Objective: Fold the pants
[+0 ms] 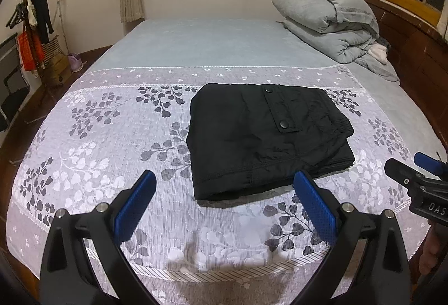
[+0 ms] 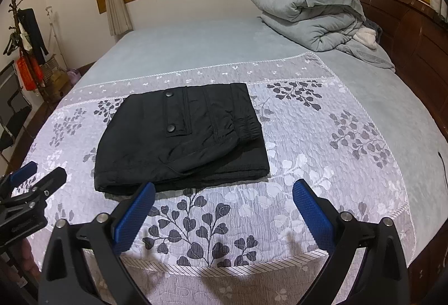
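Note:
Black pants (image 1: pixel 263 137) lie folded into a compact rectangle on the leaf-patterned bedspread (image 1: pixel 112 142), a snap-button pocket flap on top. They also show in the right wrist view (image 2: pixel 179 140). My left gripper (image 1: pixel 224 179) is open and empty, held above the near edge of the pants. My right gripper (image 2: pixel 224 190) is open and empty, just in front of the pants' near right corner. The right gripper also shows at the right edge of the left wrist view (image 1: pixel 420 182). The left gripper shows at the left edge of the right wrist view (image 2: pixel 28 187).
A folded grey quilt (image 1: pixel 327 19) lies at the far right of the bed by the wooden headboard (image 1: pixel 414 39). A coat rack (image 1: pixel 30 25) and a chair (image 1: pixel 11 86) stand on the floor to the left. The bed's front edge (image 1: pixel 224 274) is close below me.

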`<state>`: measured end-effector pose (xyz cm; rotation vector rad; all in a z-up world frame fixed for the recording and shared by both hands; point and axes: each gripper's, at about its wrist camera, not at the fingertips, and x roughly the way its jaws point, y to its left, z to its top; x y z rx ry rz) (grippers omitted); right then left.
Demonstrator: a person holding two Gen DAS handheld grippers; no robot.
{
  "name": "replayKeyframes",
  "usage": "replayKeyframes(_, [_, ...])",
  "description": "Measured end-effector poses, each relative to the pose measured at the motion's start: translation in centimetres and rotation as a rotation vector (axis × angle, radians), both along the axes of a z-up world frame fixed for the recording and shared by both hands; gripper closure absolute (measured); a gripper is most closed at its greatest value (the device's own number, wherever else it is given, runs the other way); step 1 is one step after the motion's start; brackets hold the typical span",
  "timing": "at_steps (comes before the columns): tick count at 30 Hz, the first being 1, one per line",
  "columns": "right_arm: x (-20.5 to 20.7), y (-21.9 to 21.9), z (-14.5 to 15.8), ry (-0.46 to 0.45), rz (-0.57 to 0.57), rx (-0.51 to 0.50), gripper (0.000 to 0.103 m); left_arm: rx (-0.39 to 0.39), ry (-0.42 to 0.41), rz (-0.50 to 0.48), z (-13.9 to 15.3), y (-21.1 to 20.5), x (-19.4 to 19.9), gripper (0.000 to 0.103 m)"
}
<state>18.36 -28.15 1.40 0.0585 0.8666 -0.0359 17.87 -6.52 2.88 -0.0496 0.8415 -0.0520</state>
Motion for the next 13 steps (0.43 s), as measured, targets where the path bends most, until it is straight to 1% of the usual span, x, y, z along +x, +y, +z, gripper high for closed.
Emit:
replayKeyframes(4, [0.13, -0.05, -0.23, 0.004, -0.002, 0.000, 0.004, 0.009, -0.008, 0.001, 0.06, -0.06, 0.10, 0.003])
replayKeyframes(13, [0.32, -0.23, -0.43, 0.010, -0.006, 0.007, 0.004, -0.009, 0.007, 0.008, -0.08, 0.28, 0.39, 0.003])
